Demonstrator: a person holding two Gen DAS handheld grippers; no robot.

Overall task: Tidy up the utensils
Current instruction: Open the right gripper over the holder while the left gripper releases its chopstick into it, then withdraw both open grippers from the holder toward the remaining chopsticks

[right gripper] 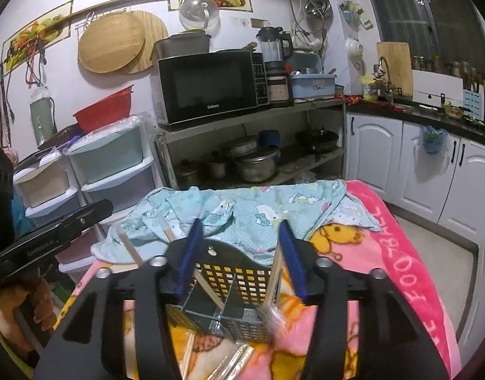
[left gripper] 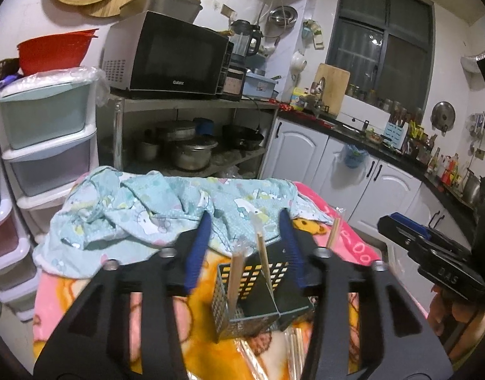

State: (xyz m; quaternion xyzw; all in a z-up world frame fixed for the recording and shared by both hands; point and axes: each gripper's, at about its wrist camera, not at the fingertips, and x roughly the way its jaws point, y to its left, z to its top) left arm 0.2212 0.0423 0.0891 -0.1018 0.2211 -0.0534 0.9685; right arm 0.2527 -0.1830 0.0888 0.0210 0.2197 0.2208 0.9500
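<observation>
A black perforated utensil caddy (left gripper: 258, 288) (right gripper: 239, 285) with divided compartments stands on a pink and yellow cartoon blanket (left gripper: 353, 247) (right gripper: 397, 253). Paper-wrapped chopsticks (left gripper: 264, 259) stand upright in it. In the right wrist view other chopsticks (right gripper: 209, 288) lean inside it. My left gripper (left gripper: 245, 217) hangs open just above the caddy, with the chopstick tops between its blue pads but not pressed. My right gripper (right gripper: 240, 225) is open over the caddy too. One wrapped pair (right gripper: 275, 272) stands beside its right pad. More wrapped chopsticks (left gripper: 293, 348) (right gripper: 236, 361) lie loose on the blanket in front.
A crumpled light blue patterned cloth (left gripper: 154, 209) (right gripper: 242, 212) covers the far side of the table. Beyond it stand a metal shelf with pots (left gripper: 192, 155) and a microwave (right gripper: 207, 85). Plastic drawers (left gripper: 49, 145) are at the left, white cabinets (right gripper: 426, 164) at the right.
</observation>
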